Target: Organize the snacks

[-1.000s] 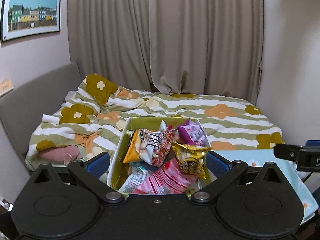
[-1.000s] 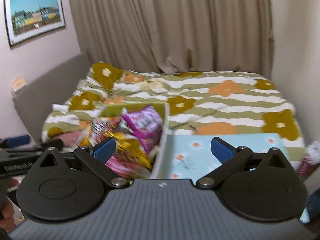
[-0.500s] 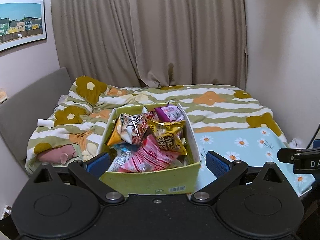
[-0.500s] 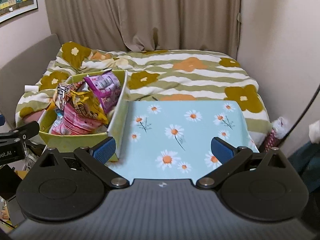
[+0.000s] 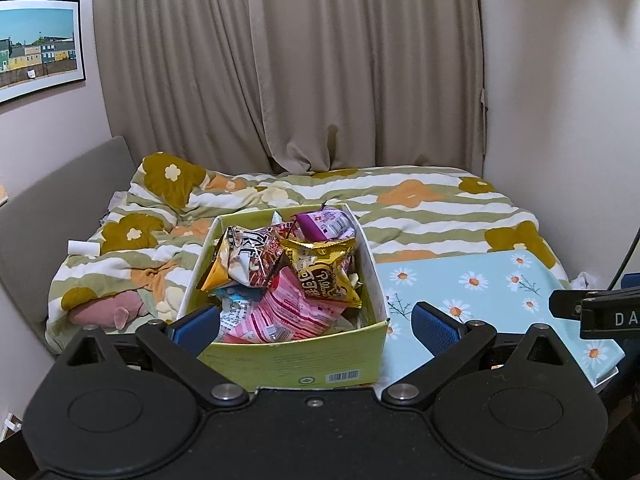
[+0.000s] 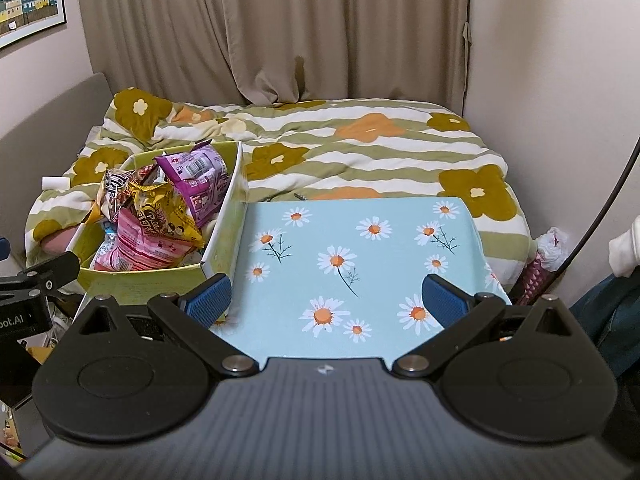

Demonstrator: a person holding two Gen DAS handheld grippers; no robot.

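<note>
The snack packets (image 5: 296,276) sit heaped in a yellow-green box (image 5: 296,360) at the left edge of the daisy-print board (image 6: 360,256), which lies on the bed (image 6: 360,148). My left hand-held gripper (image 5: 316,326) hangs before the box, fingers apart, empty. My right hand-held gripper (image 6: 326,298) hovers over the board, likewise spread and empty.

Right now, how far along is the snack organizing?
Nothing looks sorted yet. All the snack packets sit piled in the yellow-green box on the bed. The daisy-print board beside it holds nothing. Both the left gripper and right gripper are open and hold nothing, one facing the box, one over the board. Every packet remains to be taken out and arranged.
</note>
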